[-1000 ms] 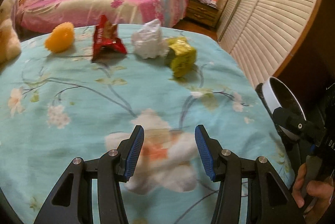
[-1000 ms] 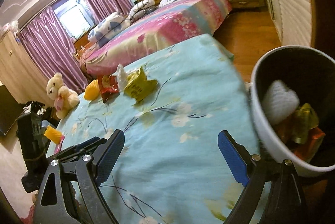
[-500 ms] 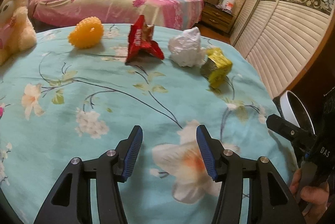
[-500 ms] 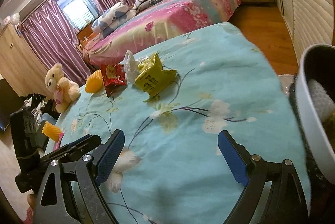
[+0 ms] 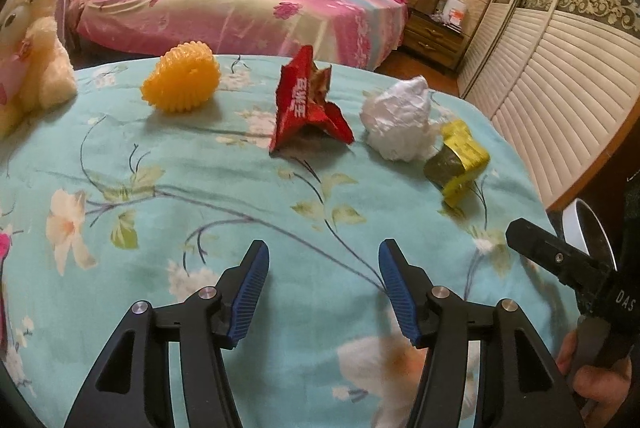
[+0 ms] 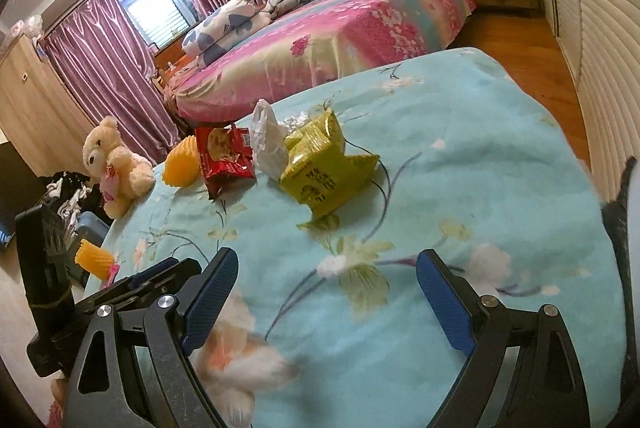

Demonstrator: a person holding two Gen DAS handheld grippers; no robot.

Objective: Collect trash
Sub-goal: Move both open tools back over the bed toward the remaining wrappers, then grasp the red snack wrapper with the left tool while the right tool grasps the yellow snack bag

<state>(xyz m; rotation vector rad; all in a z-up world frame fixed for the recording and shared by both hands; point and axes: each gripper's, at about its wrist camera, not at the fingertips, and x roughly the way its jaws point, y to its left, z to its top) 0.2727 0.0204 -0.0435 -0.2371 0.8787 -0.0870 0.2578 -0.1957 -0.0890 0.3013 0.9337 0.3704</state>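
On the teal flowered tablecloth (image 5: 168,196) lie a red snack wrapper (image 5: 308,104), a crumpled white tissue (image 5: 400,118) and a yellow-green packet (image 5: 458,162), in a row at the far side. The same items show in the right wrist view: red wrapper (image 6: 226,154), tissue (image 6: 268,140), yellow-green packet (image 6: 324,168). My left gripper (image 5: 322,286) is open and empty, short of the red wrapper. My right gripper (image 6: 324,298) is open wide and empty, short of the yellow-green packet. The white bin's rim (image 5: 586,228) shows at the right edge.
An orange spiky ball (image 5: 182,78) sits left of the red wrapper. A cream teddy bear (image 5: 28,48) sits at the table's left edge. A pink bed (image 5: 240,12) stands behind, slatted wardrobe doors (image 5: 560,68) at the right. The right gripper's body (image 5: 568,268) is beside the bin.
Both grippers have swung left, away from the bin. The bin has slid nearly out of the right wrist view. The trash row now sits more centred ahead of the left gripper.
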